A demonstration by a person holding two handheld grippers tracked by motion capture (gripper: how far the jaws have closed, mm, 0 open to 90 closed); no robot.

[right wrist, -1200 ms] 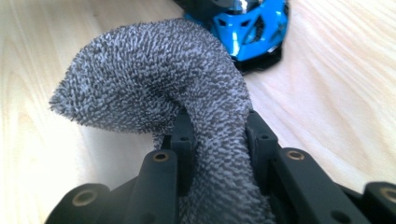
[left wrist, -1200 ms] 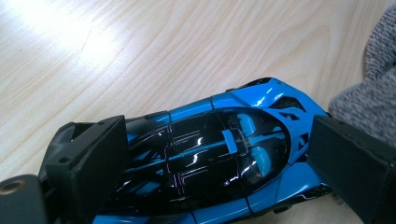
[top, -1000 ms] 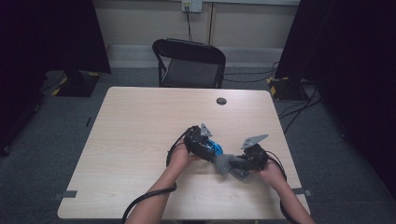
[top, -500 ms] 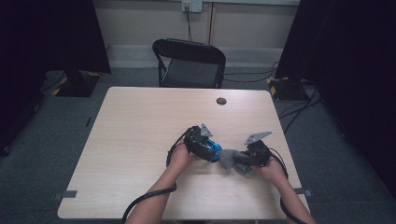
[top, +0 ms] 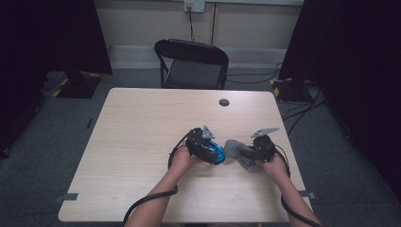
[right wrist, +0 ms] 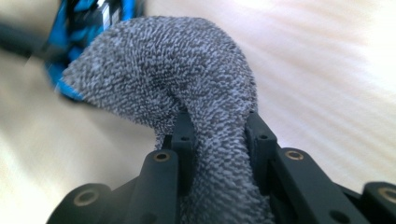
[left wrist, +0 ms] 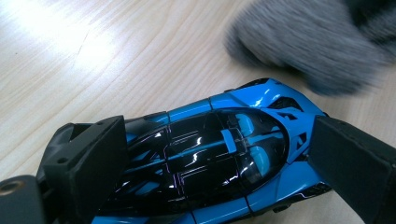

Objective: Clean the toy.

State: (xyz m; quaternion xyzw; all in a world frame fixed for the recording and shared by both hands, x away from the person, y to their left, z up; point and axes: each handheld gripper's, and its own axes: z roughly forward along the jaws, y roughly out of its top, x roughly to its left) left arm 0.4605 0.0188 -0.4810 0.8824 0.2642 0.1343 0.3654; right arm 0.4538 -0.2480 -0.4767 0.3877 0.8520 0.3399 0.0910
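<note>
A black folding chair (top: 193, 64) stands beyond the far edge of the worktop (top: 142, 137), and a small dark round disc (top: 224, 102) lies near that edge, upper centre of the high view, well apart from the hands. Cables (top: 302, 111) trail over the grey floor at the upper right, and a wall socket (top: 194, 5) sits at the top centre. Both grippers work in the lower right part of the worktop, close together, so each stands in the other's way. The left gripper (left wrist: 210, 154) has its jaws spread fairly wide, one on each end of a blue and black toy car (left wrist: 210, 149), gripping it lengthwise; the car rests on the wood, seen in the high view as a blue spot (top: 217, 153) just right of the left hand (top: 182, 158). The right gripper (right wrist: 217, 135) has its jaws drawn narrow and pinched on a grey cloth (right wrist: 177, 70), whose free end arches forward and droops just beside the car's nose; whether it touches the car cannot be told. In the high view the cloth (top: 234, 149) lies between the two grippers, with the right hand (top: 272, 165) near the worktop's right edge. The left half and far half of the worktop offer open room, while little remains to the right.
</note>
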